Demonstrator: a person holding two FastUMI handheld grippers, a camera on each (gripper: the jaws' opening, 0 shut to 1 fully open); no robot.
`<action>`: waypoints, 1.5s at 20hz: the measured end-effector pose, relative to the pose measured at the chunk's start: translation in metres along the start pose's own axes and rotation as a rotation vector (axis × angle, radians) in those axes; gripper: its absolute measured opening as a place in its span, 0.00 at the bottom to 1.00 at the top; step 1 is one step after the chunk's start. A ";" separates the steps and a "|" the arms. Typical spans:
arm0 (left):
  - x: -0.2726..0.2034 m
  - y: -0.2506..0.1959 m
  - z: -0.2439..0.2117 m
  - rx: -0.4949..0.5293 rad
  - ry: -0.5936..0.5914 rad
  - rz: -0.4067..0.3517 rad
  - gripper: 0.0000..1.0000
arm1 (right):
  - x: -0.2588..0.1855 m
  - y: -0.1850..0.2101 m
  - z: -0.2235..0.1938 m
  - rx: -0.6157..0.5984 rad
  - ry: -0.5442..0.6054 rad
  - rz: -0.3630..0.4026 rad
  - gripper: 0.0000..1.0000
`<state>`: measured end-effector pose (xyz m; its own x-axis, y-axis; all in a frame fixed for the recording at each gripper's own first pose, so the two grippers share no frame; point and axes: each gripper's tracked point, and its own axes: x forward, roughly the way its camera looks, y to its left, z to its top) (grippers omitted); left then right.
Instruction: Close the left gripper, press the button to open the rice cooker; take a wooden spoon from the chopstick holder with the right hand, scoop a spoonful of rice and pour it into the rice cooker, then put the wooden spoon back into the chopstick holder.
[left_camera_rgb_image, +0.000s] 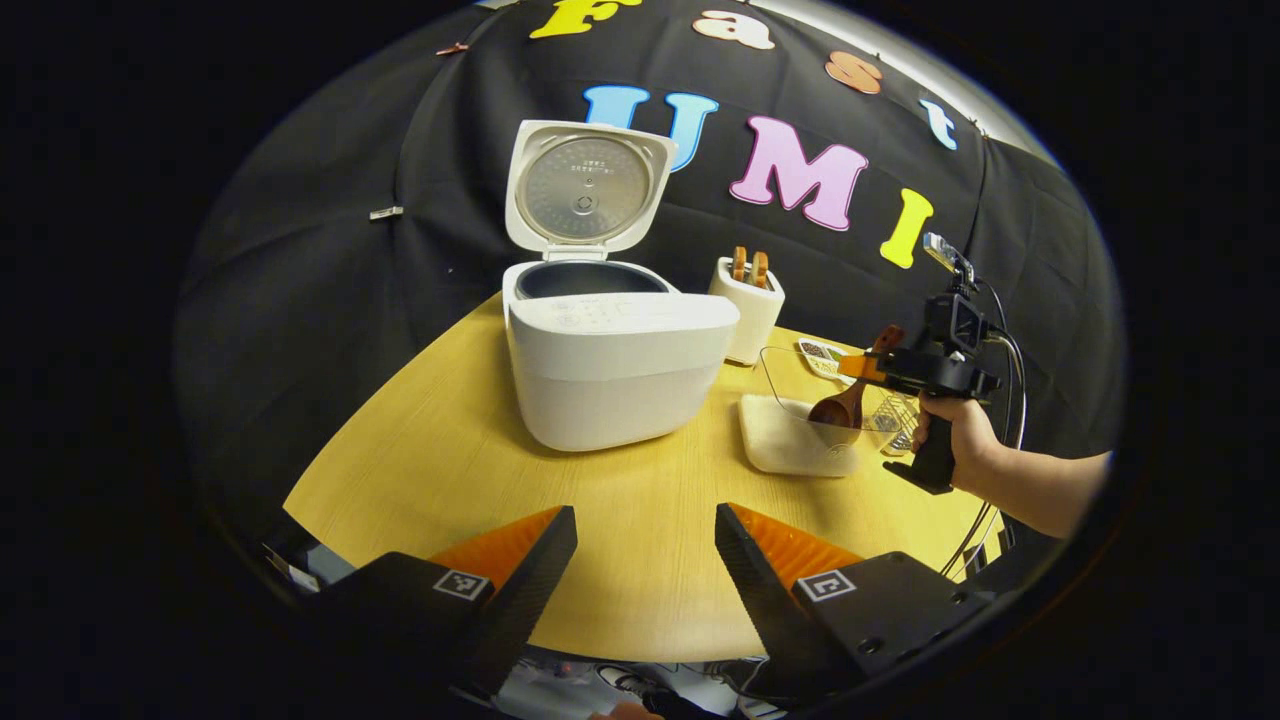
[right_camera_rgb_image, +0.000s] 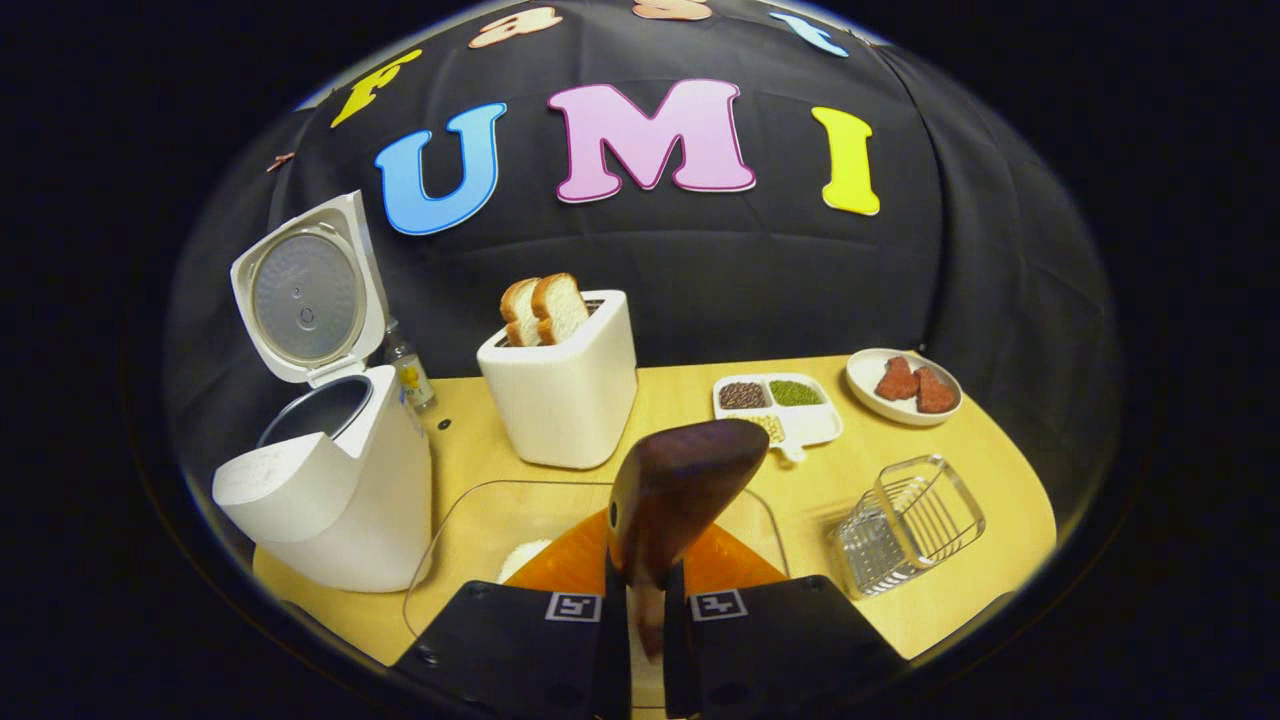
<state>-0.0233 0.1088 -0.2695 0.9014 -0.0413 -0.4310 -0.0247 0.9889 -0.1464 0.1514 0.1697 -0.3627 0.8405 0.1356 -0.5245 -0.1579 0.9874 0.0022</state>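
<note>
Now | left tongs (left_camera_rgb_image: 645, 570) spread wide, empty | right tongs (right_camera_rgb_image: 645, 610) clamped on wooden spoon (right_camera_rgb_image: 680, 490)

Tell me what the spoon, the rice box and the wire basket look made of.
Spoon: dark brown wood, smooth, slight sheen. Rice box: clear plastic, probably; the table shows through its walls. Basket: thin metal wire, seemingly, with a shiny silvery finish.
</note>
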 end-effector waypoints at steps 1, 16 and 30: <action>0.000 0.002 0.000 -0.017 0.000 0.005 0.96 | -0.001 0.006 -0.003 0.000 0.006 0.007 0.18; -0.008 0.008 0.002 -0.077 0.005 0.005 0.96 | 0.000 0.033 -0.015 0.546 0.249 0.053 0.17; -0.020 0.013 0.038 0.001 -0.080 -0.004 0.96 | -0.044 -0.029 0.040 0.770 0.185 -0.007 0.17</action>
<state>-0.0255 0.1280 -0.2287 0.9331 -0.0340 -0.3580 -0.0203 0.9889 -0.1469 0.1400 0.1387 -0.3056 0.7298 0.1801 -0.6595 0.3069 0.7757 0.5515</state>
